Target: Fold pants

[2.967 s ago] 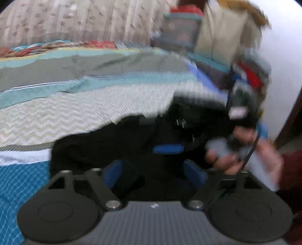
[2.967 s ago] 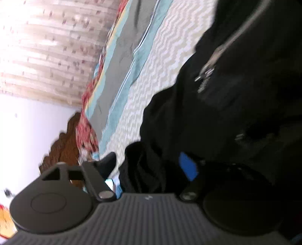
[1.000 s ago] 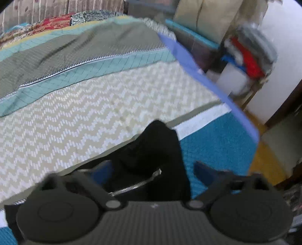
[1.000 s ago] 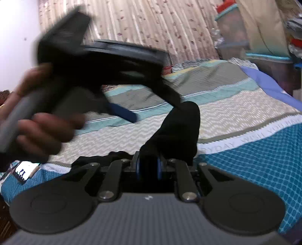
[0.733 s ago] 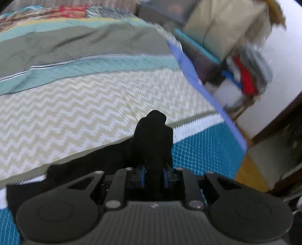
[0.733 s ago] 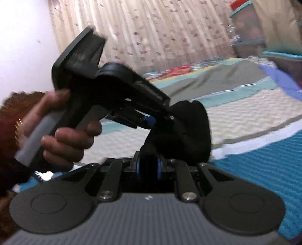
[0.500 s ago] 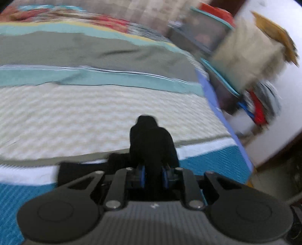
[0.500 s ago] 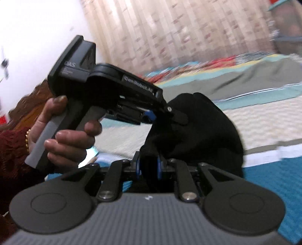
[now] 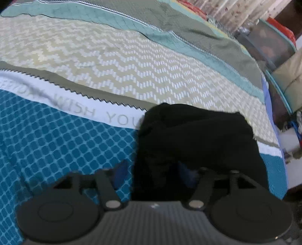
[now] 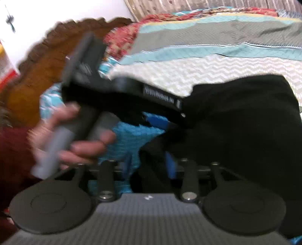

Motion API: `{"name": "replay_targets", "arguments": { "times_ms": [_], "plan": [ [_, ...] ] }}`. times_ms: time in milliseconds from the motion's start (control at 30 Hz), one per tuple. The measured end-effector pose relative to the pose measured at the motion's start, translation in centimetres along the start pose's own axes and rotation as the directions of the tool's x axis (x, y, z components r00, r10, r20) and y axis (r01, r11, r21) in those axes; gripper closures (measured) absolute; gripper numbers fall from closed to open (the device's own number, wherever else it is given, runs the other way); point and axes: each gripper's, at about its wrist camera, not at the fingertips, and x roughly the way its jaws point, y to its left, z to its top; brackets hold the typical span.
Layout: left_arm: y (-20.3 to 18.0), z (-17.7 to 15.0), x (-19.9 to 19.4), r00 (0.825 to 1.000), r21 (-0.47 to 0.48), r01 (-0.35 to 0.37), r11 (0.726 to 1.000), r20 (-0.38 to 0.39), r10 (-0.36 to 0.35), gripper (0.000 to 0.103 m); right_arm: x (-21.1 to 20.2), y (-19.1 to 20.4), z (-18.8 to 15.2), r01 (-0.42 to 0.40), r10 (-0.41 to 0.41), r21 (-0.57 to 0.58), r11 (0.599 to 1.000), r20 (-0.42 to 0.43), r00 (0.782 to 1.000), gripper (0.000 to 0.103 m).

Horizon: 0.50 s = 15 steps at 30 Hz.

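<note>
Bedroom, a bed with a patchwork bedspread [image 9: 117, 62]: cream zigzag band, grey and teal stripes, blue grid patch near me, white strip with grey lettering. Curtain [image 9: 243, 11] and storage boxes [image 9: 271, 43] at far right in my left view; carved wooden headboard [image 10: 43, 62] at left in my right view.

Black pants [image 9: 196, 135] lie bunched on the bedspread, across the blue patch and the white strip, reaching the zigzag band. Fabric heaped, no clear legs or waistband visible.

My left gripper [image 9: 152, 171]: fingers parted with a wide gap, blue pads [image 9: 120, 171] visible on the left side, the right pad half buried in black cloth. Cloth sits between the fingers but not pinched. In the right view the same gripper comes in from the left, held in my left hand [image 10: 75, 139], tip touching the pants' edge.

My right gripper [image 10: 149, 165]: fingers also apart, a narrower gap, blue pads [image 10: 170, 167] showing, a fold of pants [image 10: 245, 120] lying between them, loose, not clamped. Right view is motion-blurred, so fine contact is unclear.
</note>
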Motion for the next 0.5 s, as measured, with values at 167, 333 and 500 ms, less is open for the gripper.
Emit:
{"name": "replay_targets", "arguments": {
  "times_ms": [167,333,500],
  "plan": [
    [1.3,-0.7,-2.7,0.996,0.0,0.057,0.998,0.071,-0.056,0.0,-8.7,-4.6,0.9,0.079,-0.117,0.181,0.98,0.212,0.97,0.031],
    [1.7,-1.7,-1.5,0.99,-0.015,0.141,0.99,-0.022,-0.141,0.0,-10.5,-10.3,-0.6,0.105,-0.178,0.399,0.911,0.152,0.972,0.01],
    [1.1,-2.8,1.2,0.967,-0.066,0.235,0.97,-0.089,-0.24,0.003,-7.9,-12.4,-1.8,0.059,-0.118,0.514,0.856,0.083,0.99,0.01]
  ]
}}
